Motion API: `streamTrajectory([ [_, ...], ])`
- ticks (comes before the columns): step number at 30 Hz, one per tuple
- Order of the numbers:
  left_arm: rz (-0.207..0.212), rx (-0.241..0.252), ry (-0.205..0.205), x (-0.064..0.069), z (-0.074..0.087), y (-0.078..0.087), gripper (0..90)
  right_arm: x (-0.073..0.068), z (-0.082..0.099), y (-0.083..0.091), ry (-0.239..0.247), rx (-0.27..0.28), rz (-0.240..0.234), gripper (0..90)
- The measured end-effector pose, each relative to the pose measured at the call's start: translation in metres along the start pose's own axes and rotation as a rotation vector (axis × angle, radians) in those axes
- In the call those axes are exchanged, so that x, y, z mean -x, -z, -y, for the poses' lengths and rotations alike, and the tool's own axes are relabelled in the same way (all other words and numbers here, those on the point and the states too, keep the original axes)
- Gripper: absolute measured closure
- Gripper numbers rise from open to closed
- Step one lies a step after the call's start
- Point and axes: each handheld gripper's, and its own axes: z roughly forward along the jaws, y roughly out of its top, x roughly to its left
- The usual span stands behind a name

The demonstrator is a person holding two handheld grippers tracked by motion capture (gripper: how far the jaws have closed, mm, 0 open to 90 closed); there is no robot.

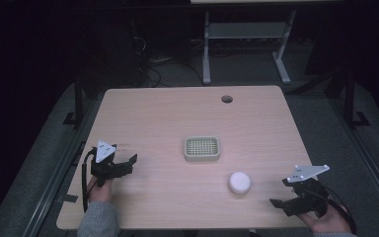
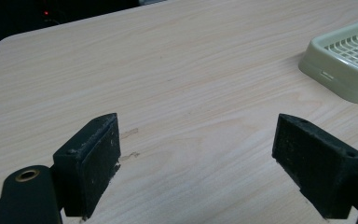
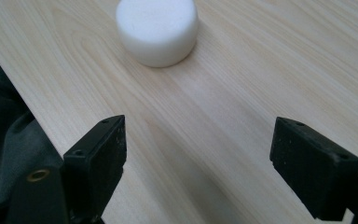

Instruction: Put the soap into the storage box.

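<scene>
Pale wood table (image 1: 177,113); dark room, grey carpet (image 1: 39,168) around.

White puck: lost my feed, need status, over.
Left hand-held gripper open, empty. Right hand-held gripper open, aimed at white puck, not touching. Puck alone on table, near tray. Path clear.

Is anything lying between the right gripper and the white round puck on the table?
Nothing visible: bare wooden table separates the open right gripper from the white round puck. The pale green slotted tray sits apart, farther back.
</scene>
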Motion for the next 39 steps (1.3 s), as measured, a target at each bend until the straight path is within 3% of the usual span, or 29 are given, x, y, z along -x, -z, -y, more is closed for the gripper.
streamTrajectory([
  [39,-0.002,0.001,-0.003,0.000,-0.001,0.000,14.8,-0.015,-0.064,-0.019,0.120,-0.123,-0.059,16.1],
])
